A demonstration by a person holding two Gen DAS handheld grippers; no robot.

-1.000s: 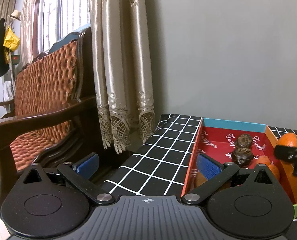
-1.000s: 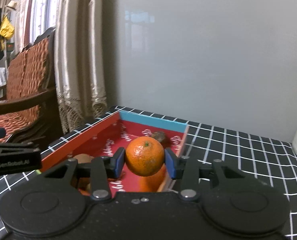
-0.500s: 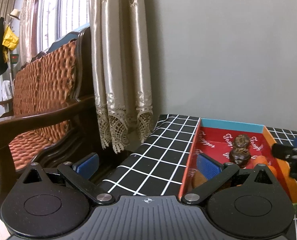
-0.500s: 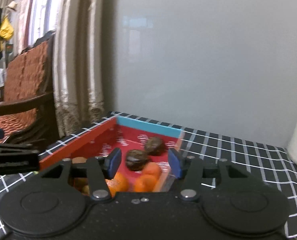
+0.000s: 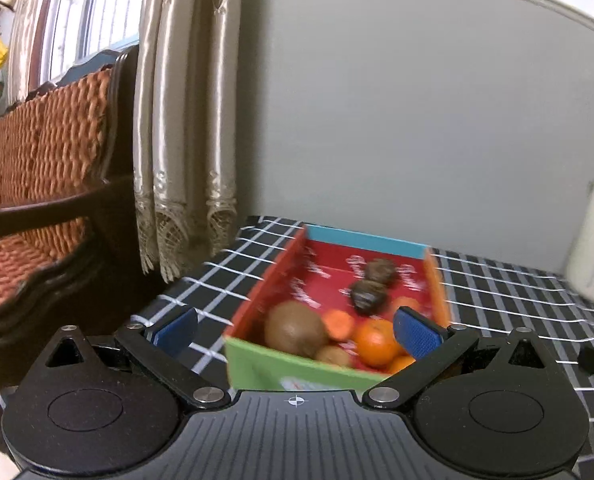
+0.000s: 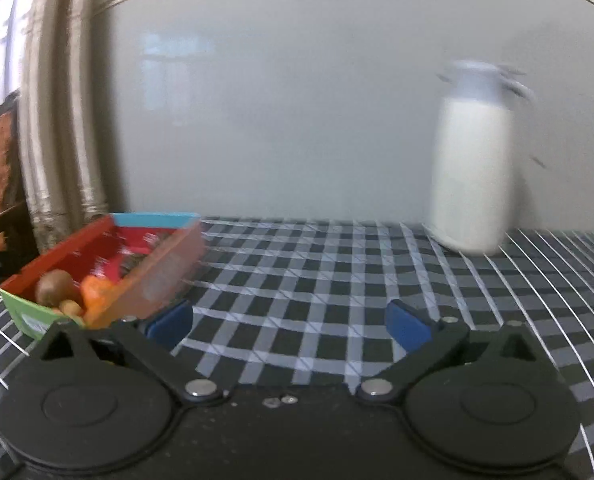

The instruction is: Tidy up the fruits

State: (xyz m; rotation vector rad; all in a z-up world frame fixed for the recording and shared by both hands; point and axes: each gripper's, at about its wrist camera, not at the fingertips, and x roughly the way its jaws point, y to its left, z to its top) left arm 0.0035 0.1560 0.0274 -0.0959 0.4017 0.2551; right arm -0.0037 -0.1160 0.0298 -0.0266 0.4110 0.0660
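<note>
1. Right gripper (image 6: 289, 326) had just been opening; its fingers (image 6: 407, 326) stood spread wide, nothing between them, only checked cloth under the gap.
2. Left gripper (image 5: 295, 334) released too, fingers (image 5: 415, 338) wide apart and holding nothing; the near end of the box (image 5: 297, 370) sat in the gap but was not gripped.
3. The box lay to the left of the right gripper, its near corner just beside that gripper's left finger. In the left view it lay straight ahead, long axis running away toward the wall (image 5: 417, 140).
4. Fruit was all inside the box: kiwi (image 5: 295, 330) near the green end, orange (image 5: 377, 342) beside it, two dark wrinkled fruits (image 5: 369, 296) further back toward the blue end.
5. Judgement: left hand was nearer the box; the right pointed away from it, toward the milk bottle (image 6: 473, 176), well apart. No loose fruit showed on the table (image 6: 317, 272).
6. Table had a black cloth with a white grid, against the grey wall; curtain (image 5: 185, 120) and wooden chair (image 5: 49, 184) stood left of the box. Both views blurred.
</note>
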